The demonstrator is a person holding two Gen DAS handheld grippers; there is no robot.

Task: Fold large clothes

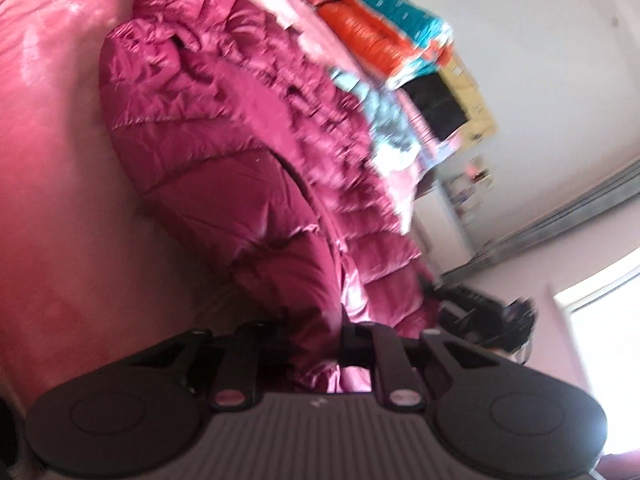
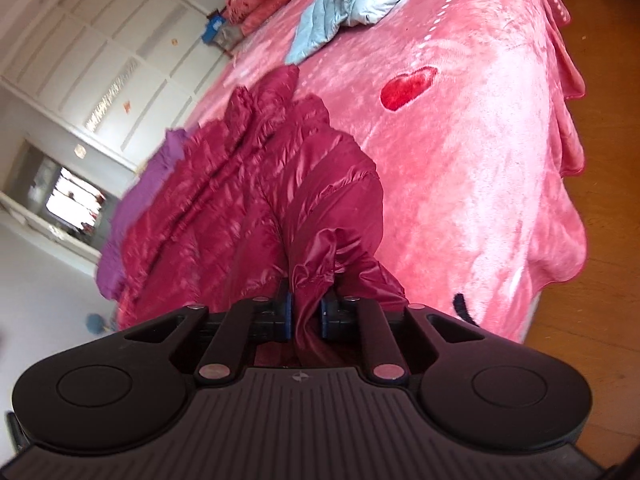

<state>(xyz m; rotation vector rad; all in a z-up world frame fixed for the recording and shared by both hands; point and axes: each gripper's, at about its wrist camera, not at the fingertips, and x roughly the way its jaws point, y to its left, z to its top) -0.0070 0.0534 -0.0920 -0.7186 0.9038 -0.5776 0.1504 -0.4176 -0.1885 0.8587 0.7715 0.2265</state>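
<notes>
- Right wrist view: the right gripper point(image 2: 306, 312) has its jaws pinched on a bunched fold of the magenta down jacket point(image 2: 256, 200) — its blue pads point(image 2: 286, 312) press the fabric from both sides.
- The jacket lies crumpled on the bed's pink blanket point(image 2: 480, 160), running toward 11 o'clock; only this view shows the red heart point(image 2: 408, 88) at 1 o'clock and the wood floor point(image 2: 600, 60).
- A light-blue down jacket point(image 2: 352, 4) lies at 12 o'clock.
- Left wrist view — blurred: the left gripper point(image 1: 312, 344) sits over the jacket's point(image 1: 224, 128) edge; whether its jaws hold cloth I cannot tell.
</notes>
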